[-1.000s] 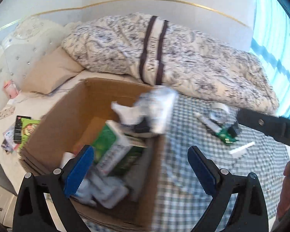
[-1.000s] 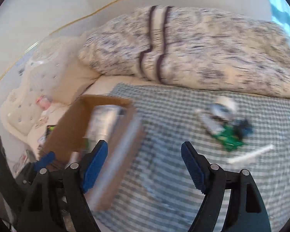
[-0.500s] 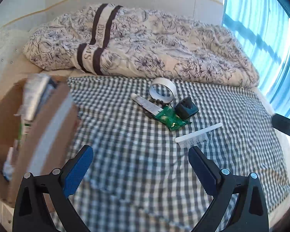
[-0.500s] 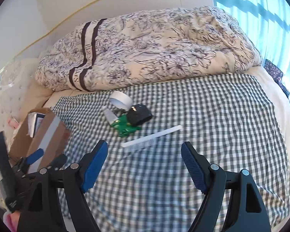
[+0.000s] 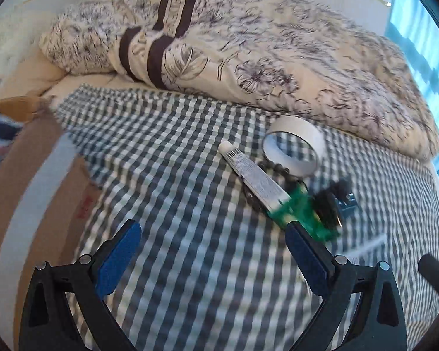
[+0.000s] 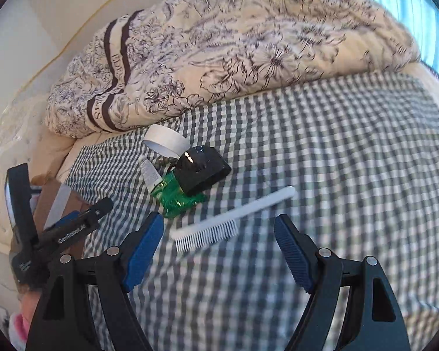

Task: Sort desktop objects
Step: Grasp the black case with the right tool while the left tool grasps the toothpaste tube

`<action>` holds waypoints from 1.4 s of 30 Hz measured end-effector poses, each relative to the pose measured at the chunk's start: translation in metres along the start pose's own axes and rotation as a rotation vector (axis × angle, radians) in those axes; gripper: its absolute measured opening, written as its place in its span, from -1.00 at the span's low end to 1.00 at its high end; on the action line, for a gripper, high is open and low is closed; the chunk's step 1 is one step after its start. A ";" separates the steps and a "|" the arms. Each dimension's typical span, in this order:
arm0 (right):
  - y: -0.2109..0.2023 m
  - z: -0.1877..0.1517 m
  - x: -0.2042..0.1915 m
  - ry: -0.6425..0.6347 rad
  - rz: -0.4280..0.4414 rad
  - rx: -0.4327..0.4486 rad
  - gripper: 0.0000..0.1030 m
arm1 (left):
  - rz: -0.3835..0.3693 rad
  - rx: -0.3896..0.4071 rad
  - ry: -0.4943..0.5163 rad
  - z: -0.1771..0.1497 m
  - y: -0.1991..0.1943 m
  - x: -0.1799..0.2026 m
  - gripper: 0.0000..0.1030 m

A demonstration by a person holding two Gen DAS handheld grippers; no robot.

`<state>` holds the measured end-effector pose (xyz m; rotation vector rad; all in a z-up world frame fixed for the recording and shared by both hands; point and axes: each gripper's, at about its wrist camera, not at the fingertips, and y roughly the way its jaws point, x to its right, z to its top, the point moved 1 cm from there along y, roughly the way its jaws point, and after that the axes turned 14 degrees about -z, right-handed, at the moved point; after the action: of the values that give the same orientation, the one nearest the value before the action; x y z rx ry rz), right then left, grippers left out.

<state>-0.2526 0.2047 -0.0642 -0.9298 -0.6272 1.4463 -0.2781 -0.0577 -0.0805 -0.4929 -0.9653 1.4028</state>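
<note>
The left gripper point(image 5: 212, 251) hung over a grey-and-white checked cloth point(image 5: 172, 175), its blue-padded jaws wide apart and empty. On the cloth ahead lay a white squeeze tube with printed label point(image 5: 253, 175), pointing diagonally. Its lower end rested on a crinkled green foil packet point(image 5: 301, 216). A white tape roll point(image 5: 295, 146) lay tilted just beyond the tube, with dark beads point(image 5: 273, 168) between them. A blurred black object point(image 5: 332, 201) sat just right of the packet. A brown cardboard box point(image 5: 38, 193) stood at the left edge. A floral cream duvet with dark stripes point(image 5: 248, 46) was bunched behind.

The left gripper point(image 6: 82, 222) arm reads "GenRobot.AI"; the duvet point(image 6: 219, 58) stripe shows "EDE".
</note>
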 end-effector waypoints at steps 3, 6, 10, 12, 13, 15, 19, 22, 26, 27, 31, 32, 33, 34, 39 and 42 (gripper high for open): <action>0.023 0.013 -0.007 0.076 0.039 -0.045 0.51 | 0.001 -0.018 -0.035 0.012 0.023 -0.006 0.96; 0.042 0.024 -0.018 0.124 0.026 -0.077 0.51 | 0.013 -0.023 -0.048 0.023 0.044 -0.009 0.96; 0.066 0.034 -0.025 0.200 -0.001 -0.118 0.51 | 0.015 -0.048 -0.065 0.033 0.072 -0.014 0.96; 0.079 0.039 -0.026 0.234 -0.016 -0.145 0.51 | 0.009 -0.053 -0.079 0.037 0.082 -0.016 0.96; 0.085 0.041 -0.026 0.245 -0.018 -0.155 0.51 | 0.003 -0.054 -0.082 0.038 0.087 -0.017 0.96; 0.098 0.044 -0.026 0.280 -0.030 -0.182 0.51 | -0.004 -0.053 -0.083 0.040 0.095 -0.017 0.96; 0.120 0.044 -0.021 0.386 0.007 -0.234 0.46 | -0.008 -0.042 -0.082 0.044 0.104 -0.014 0.96; 0.135 0.043 -0.025 0.414 0.010 -0.255 0.43 | 0.001 -0.062 -0.077 0.043 0.113 -0.012 0.71; 0.133 0.042 -0.030 0.351 -0.021 -0.204 0.15 | -0.022 -0.045 -0.004 0.043 0.111 -0.004 -0.11; 0.132 0.042 -0.030 0.337 -0.018 -0.199 0.12 | -0.037 -0.057 0.006 0.043 0.109 -0.002 -0.41; 0.113 0.036 -0.030 0.267 -0.048 -0.152 0.00 | -0.083 -0.080 0.009 0.041 0.100 -0.003 -0.47; 0.106 0.035 -0.031 0.248 -0.056 -0.135 -0.01 | -0.091 -0.074 0.011 0.040 0.094 -0.003 -0.48; 0.100 0.033 -0.031 0.230 -0.060 -0.121 -0.02 | -0.090 -0.066 0.018 0.039 0.087 -0.003 -0.48; 0.092 0.032 -0.031 0.215 -0.065 -0.107 -0.02 | -0.083 -0.052 0.029 0.037 0.078 -0.003 -0.48; 0.059 0.026 -0.028 0.187 -0.039 -0.081 -0.02 | -0.053 0.018 0.107 0.030 0.027 0.002 -0.48; 0.038 0.023 -0.032 0.192 -0.036 -0.064 -0.03 | -0.044 0.048 0.138 0.030 -0.001 0.012 -0.48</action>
<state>-0.2948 0.1730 -0.0775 -1.0878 -0.5474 1.2929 -0.3025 -0.0534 -0.0602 -0.5228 -0.8253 1.3313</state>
